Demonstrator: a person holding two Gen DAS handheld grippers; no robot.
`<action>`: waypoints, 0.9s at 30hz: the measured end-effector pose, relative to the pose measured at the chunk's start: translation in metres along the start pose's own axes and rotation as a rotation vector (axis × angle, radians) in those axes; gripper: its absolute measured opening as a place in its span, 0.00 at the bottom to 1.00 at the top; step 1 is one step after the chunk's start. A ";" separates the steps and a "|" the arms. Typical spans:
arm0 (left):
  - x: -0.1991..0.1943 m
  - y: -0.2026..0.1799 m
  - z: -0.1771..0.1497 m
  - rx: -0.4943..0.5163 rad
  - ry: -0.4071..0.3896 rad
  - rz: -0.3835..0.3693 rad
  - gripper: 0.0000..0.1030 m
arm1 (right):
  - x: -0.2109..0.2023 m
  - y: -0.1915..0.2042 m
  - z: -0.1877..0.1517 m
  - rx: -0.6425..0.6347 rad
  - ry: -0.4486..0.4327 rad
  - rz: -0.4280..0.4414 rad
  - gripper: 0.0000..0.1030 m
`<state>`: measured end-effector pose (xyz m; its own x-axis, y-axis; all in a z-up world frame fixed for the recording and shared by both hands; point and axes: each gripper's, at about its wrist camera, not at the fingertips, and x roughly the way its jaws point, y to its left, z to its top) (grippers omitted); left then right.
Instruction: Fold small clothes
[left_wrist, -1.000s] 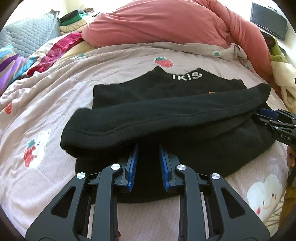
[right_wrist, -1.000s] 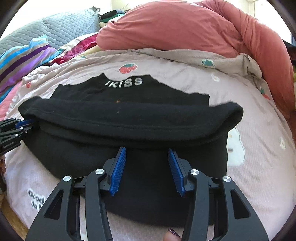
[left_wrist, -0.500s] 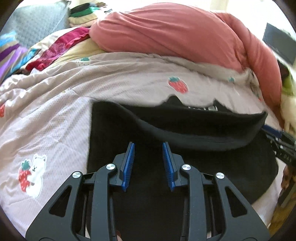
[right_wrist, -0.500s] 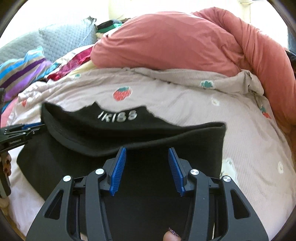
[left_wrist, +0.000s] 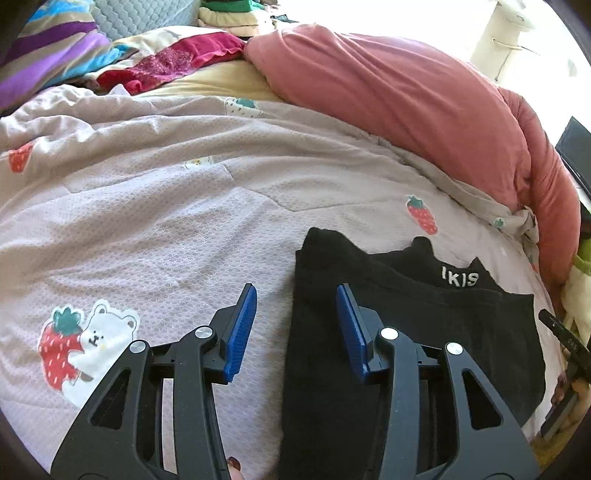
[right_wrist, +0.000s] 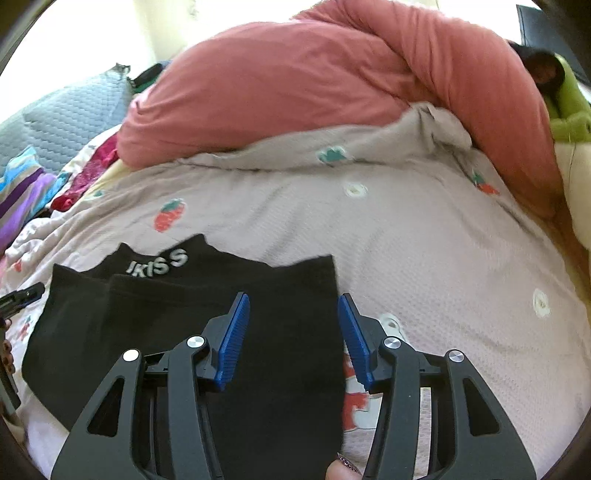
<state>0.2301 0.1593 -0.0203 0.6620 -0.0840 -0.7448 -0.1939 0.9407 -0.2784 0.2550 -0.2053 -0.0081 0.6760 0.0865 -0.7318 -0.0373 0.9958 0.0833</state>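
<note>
under both opening hand-held grippers (left_wrist: 295, 325) lies the black garment (left_wrist: 424, 332).

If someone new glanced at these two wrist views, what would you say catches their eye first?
Probably the big salmon-pink duvet heaped along the far side of the bed, bright above the pale strawberry-print quilt. Next, the folded black garment lying flat on that quilt, its white lettering showing at the far edge. Nearest the camera, the blue-padded jaws of the left gripper and right gripper are opening, with nothing pinched.
</note>
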 end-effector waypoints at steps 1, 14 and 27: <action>0.002 -0.001 0.001 0.018 0.000 0.002 0.42 | 0.004 -0.002 0.000 -0.007 0.015 -0.002 0.47; 0.025 -0.027 -0.007 0.233 0.015 0.034 0.11 | 0.031 0.006 -0.005 -0.062 0.038 0.010 0.21; -0.020 -0.039 0.013 0.238 -0.143 -0.005 0.04 | -0.016 -0.015 0.016 0.029 -0.091 0.093 0.08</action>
<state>0.2333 0.1284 0.0135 0.7616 -0.0575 -0.6455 -0.0260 0.9925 -0.1190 0.2562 -0.2216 0.0132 0.7344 0.1745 -0.6559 -0.0826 0.9822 0.1689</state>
